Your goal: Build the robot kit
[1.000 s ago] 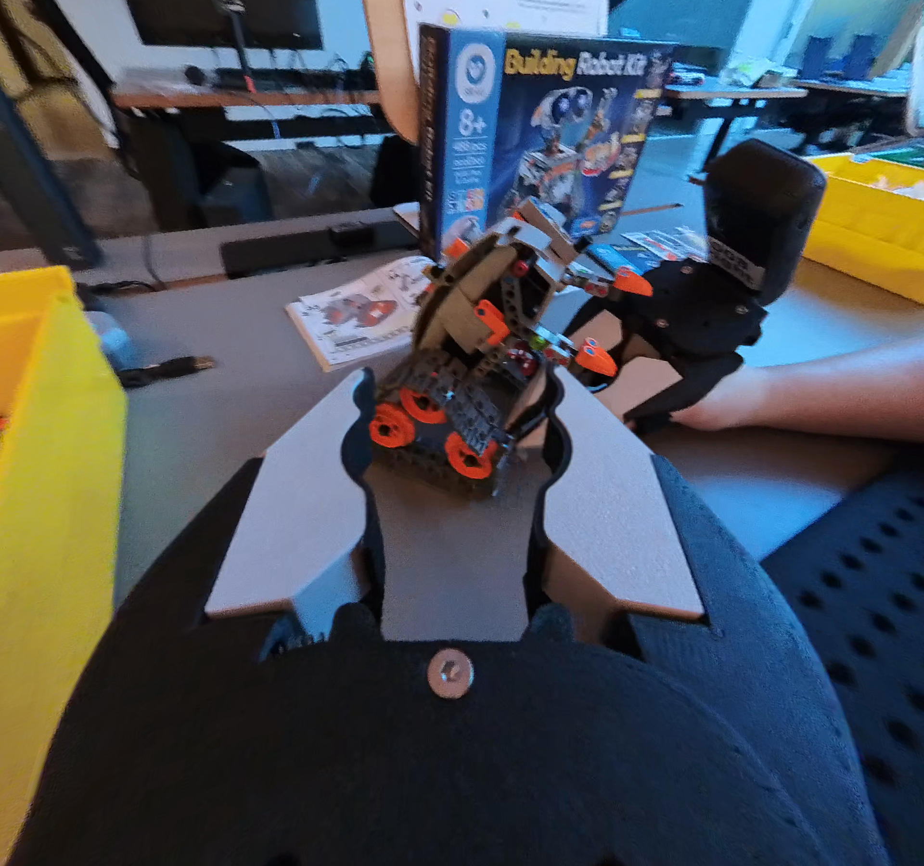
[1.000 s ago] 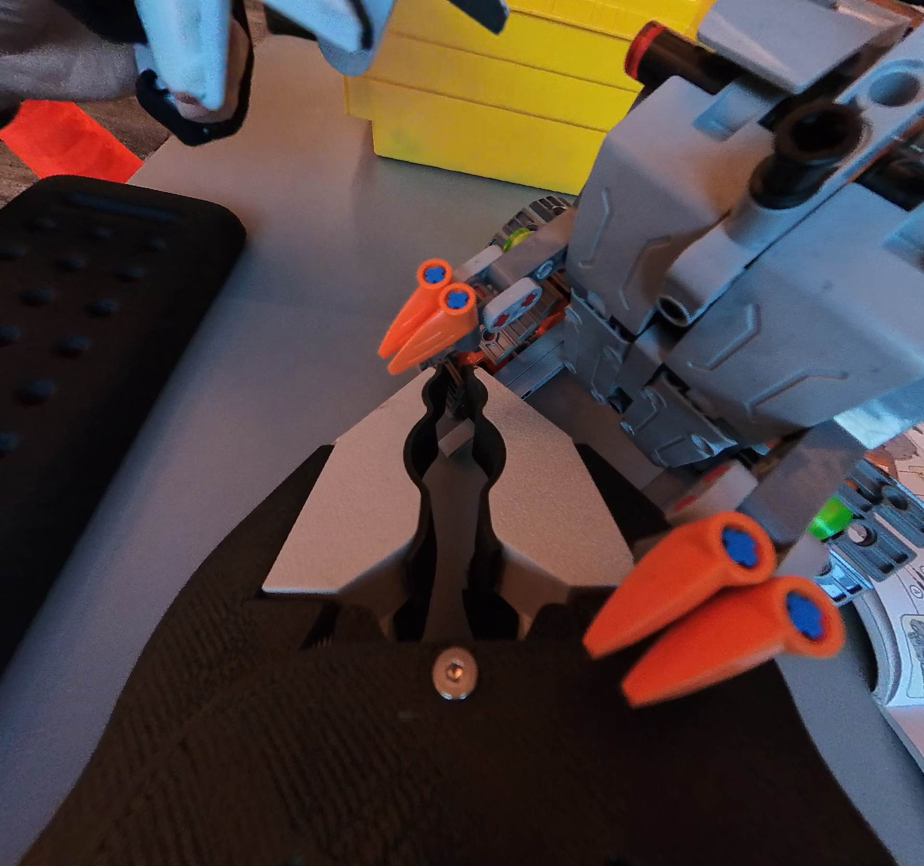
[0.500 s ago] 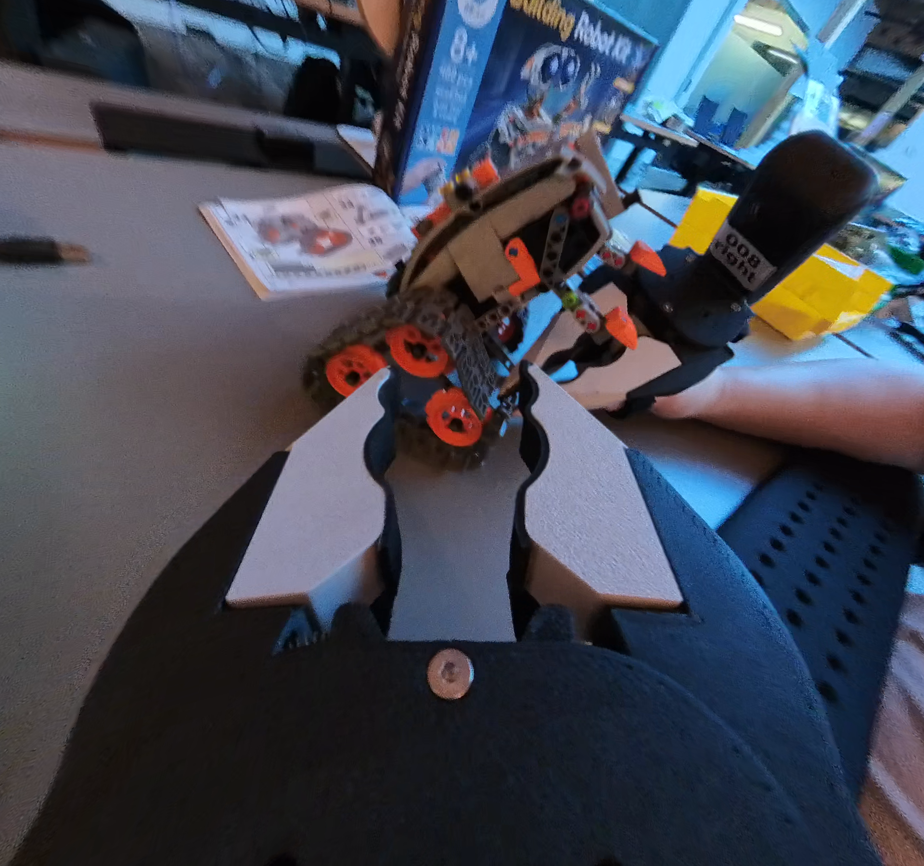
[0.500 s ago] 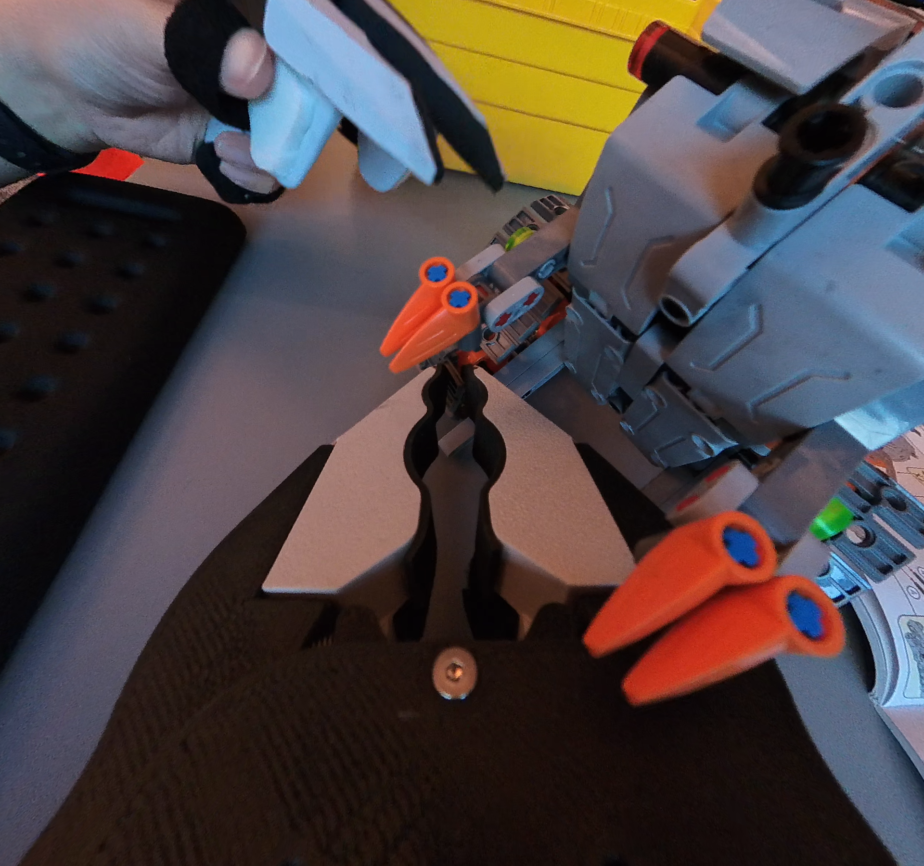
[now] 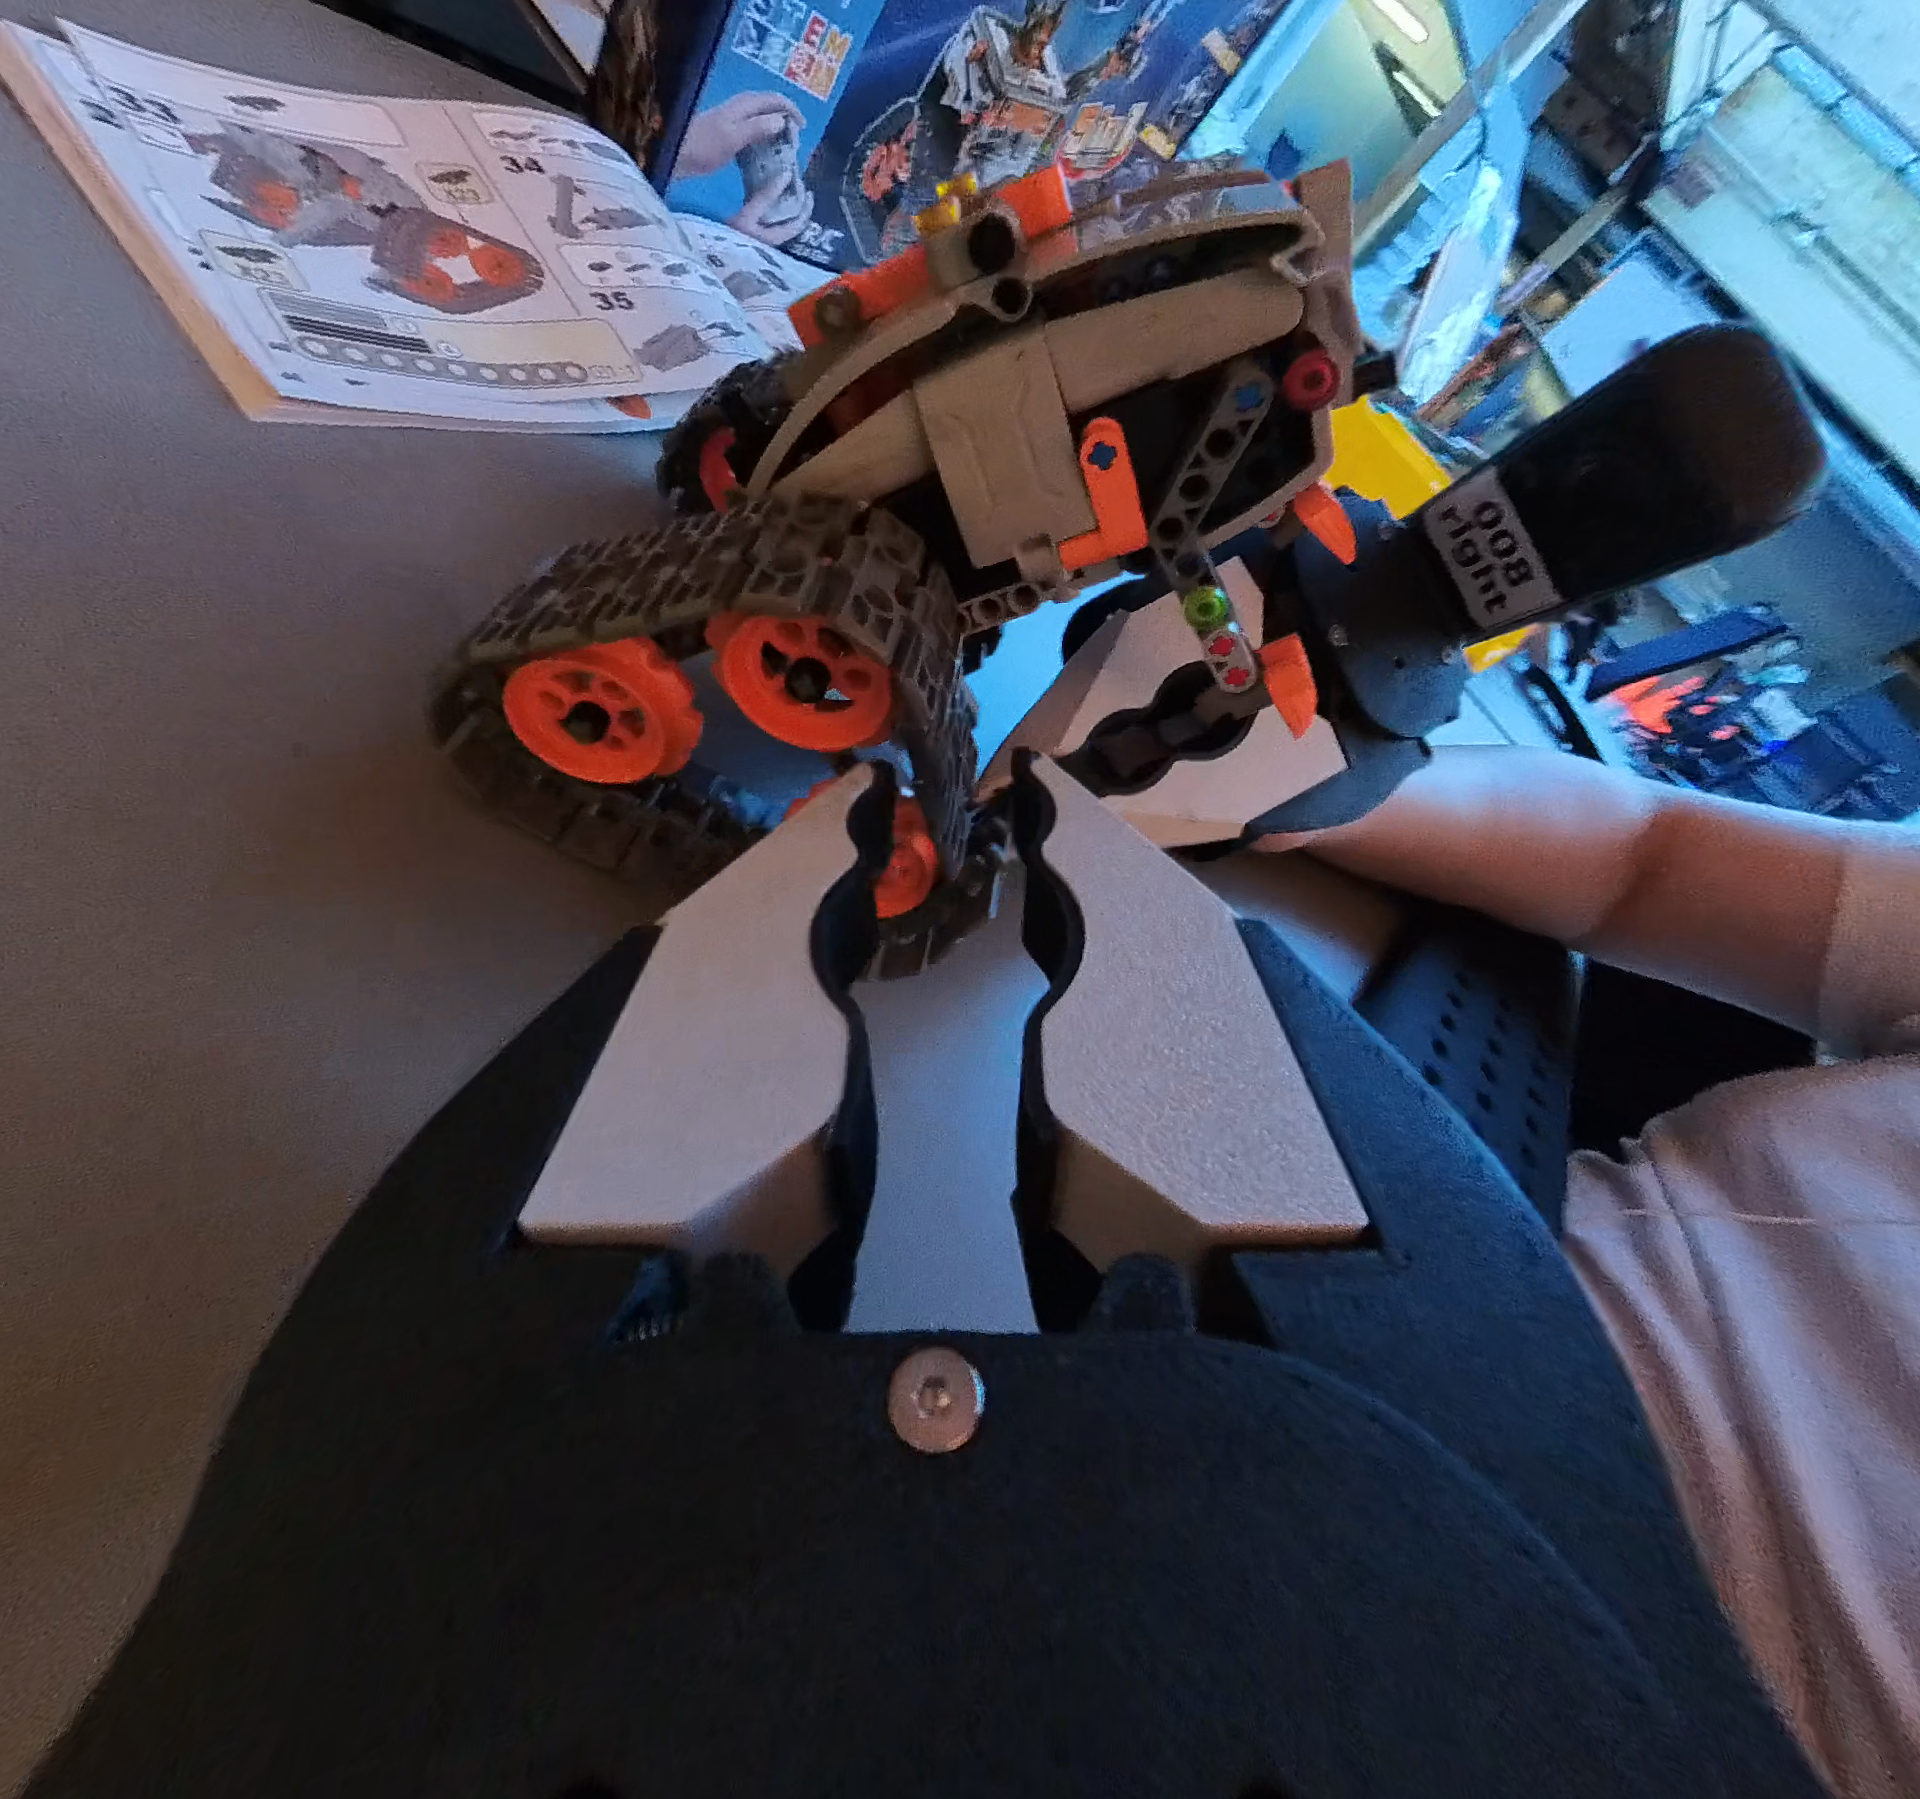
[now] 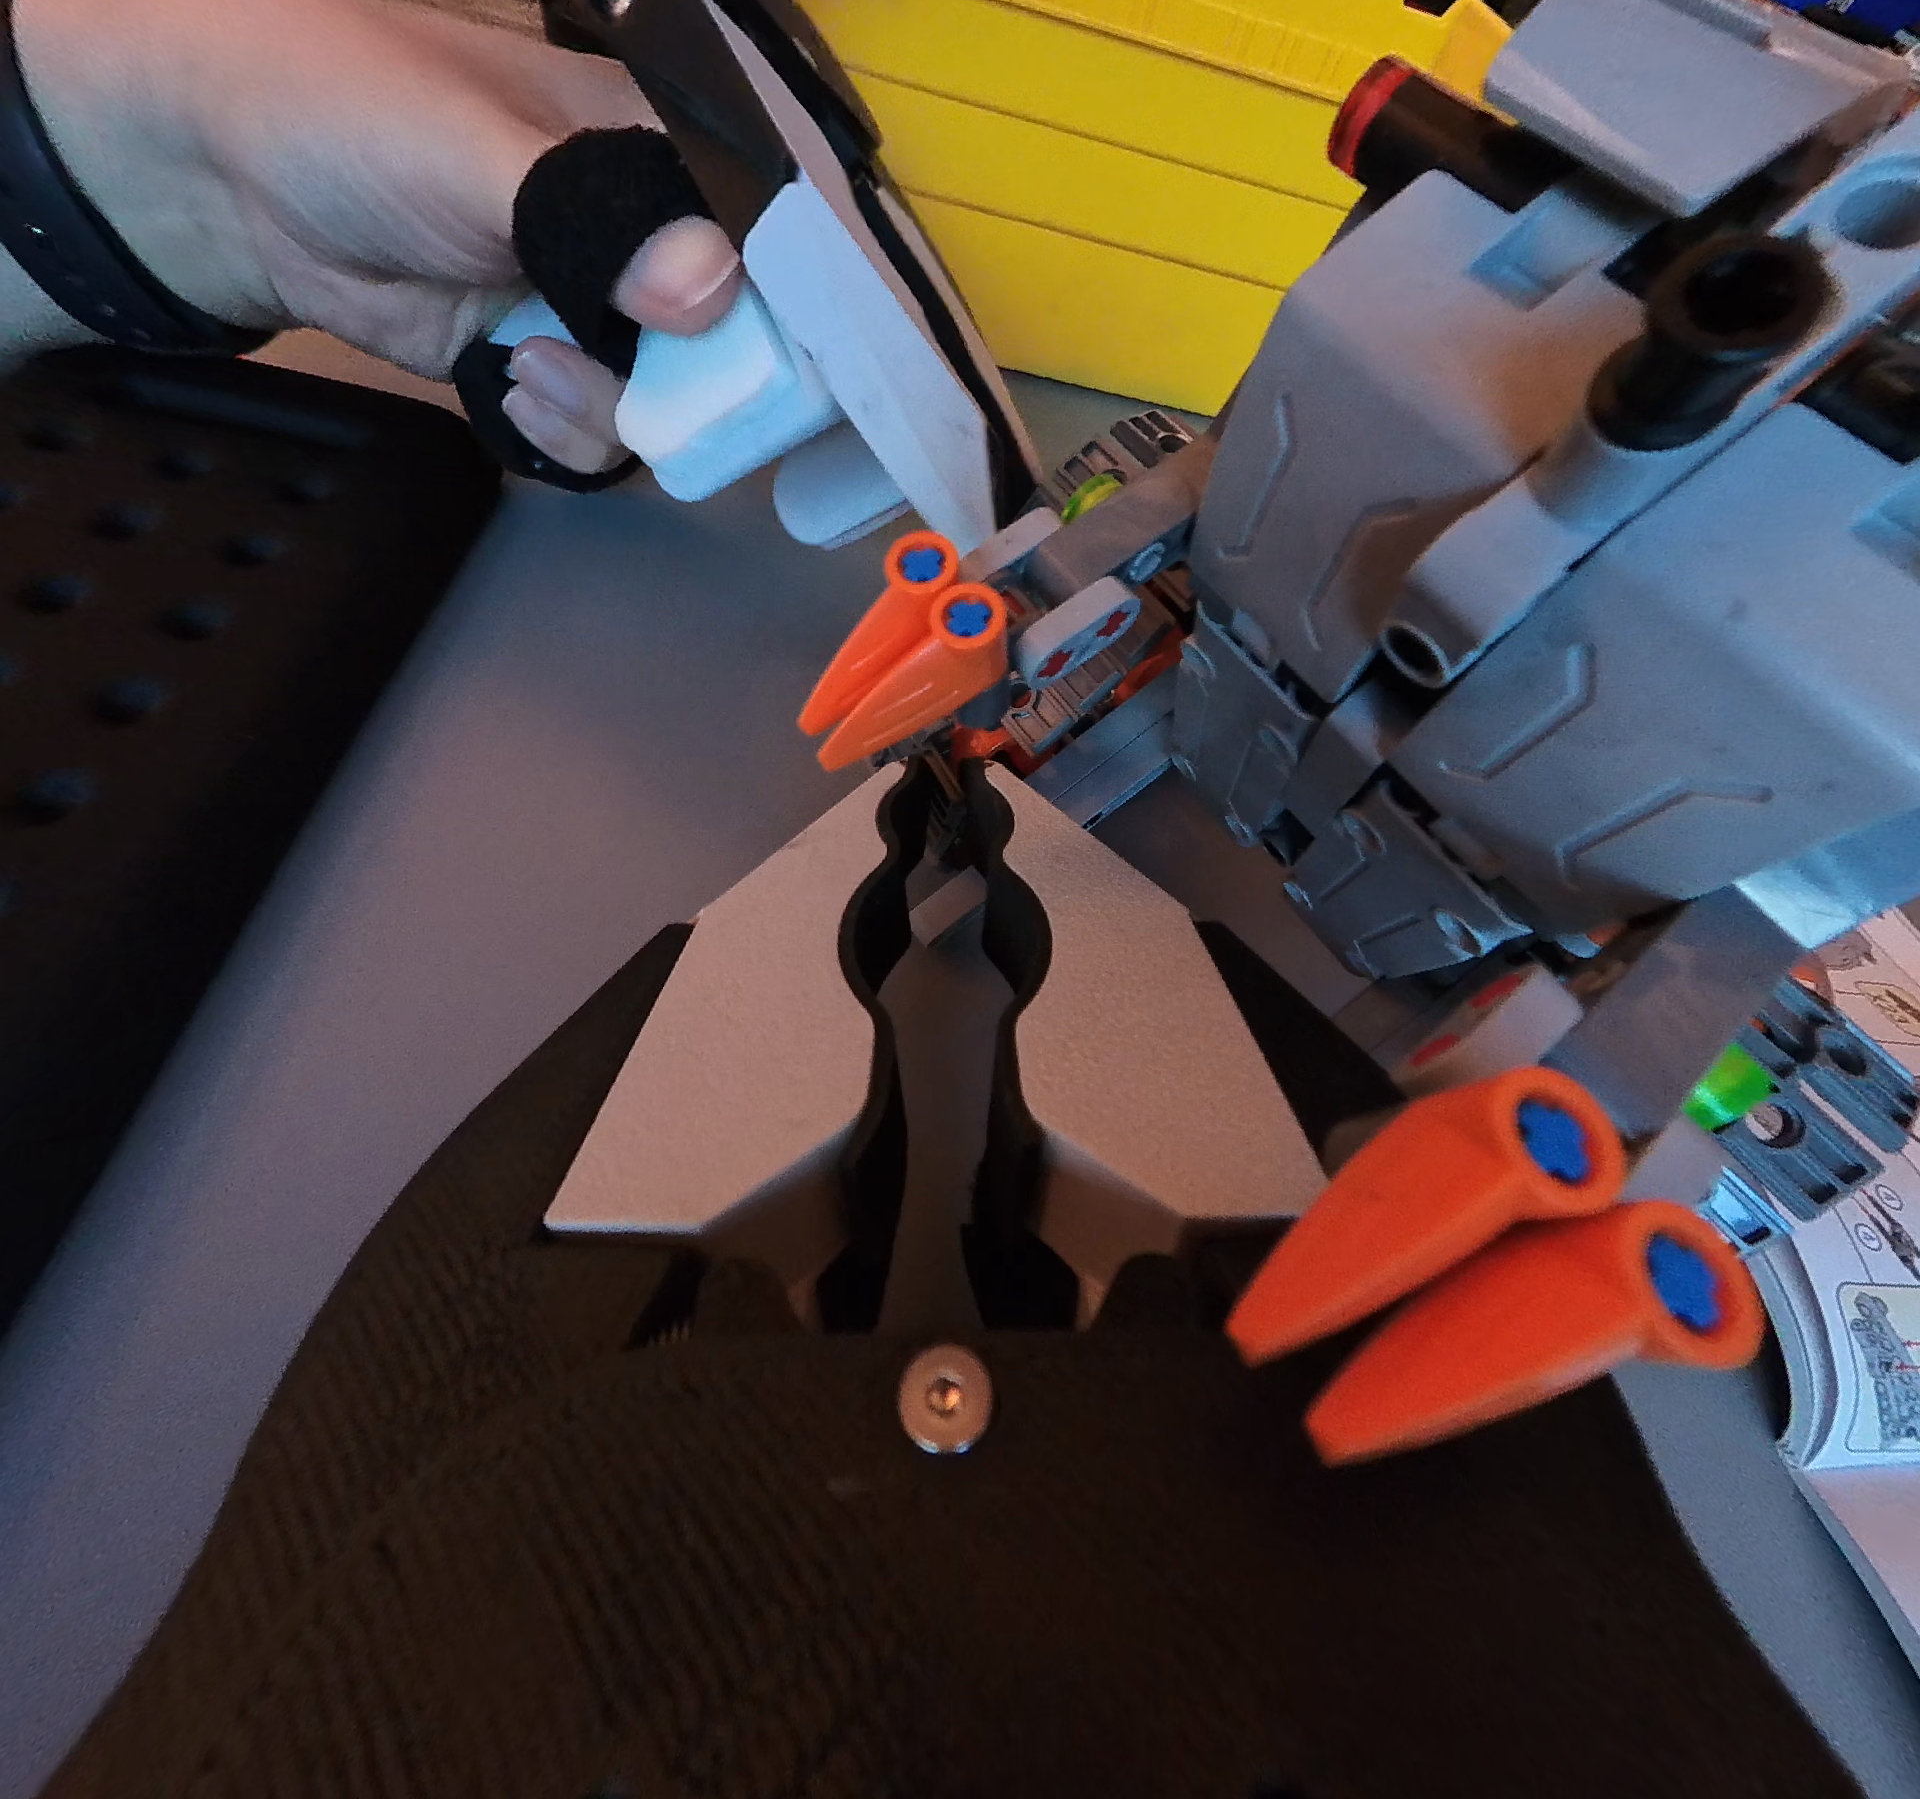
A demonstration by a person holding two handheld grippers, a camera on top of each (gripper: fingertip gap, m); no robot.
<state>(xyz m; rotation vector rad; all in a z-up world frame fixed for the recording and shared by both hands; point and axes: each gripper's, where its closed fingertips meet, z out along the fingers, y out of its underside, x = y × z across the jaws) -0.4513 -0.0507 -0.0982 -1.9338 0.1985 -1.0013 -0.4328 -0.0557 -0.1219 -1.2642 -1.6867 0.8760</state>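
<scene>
The toy robot (image 5: 966, 502) stands tilted on the table (image 5: 208, 918), near the booklet (image 5: 343, 222). Left gripper (image 5: 943, 783) narrowly straddles its tread, seemingly gripping. Right gripper (image 6: 945, 793) pinches its arm; bare table lies leftward.

The toy robot (image 6: 1507, 606) runs off the right wrist view's edge at two o'clock, so its top is cut off. The small part pinched between the right gripper (image 6: 943, 793) tips is mostly hidden by the fingers (image 6: 1049, 928); what it is cannot be told. In the left wrist view, the left gripper (image 5: 940, 783) covers the lower end of the rubber track (image 5: 727, 565) and one orange wheel (image 5: 902, 866). The booklet (image 5: 343, 222) leaves the frame at ten o'clock, the box (image 5: 935, 35) at twelve. The far background at two o'clock is blurred.
</scene>
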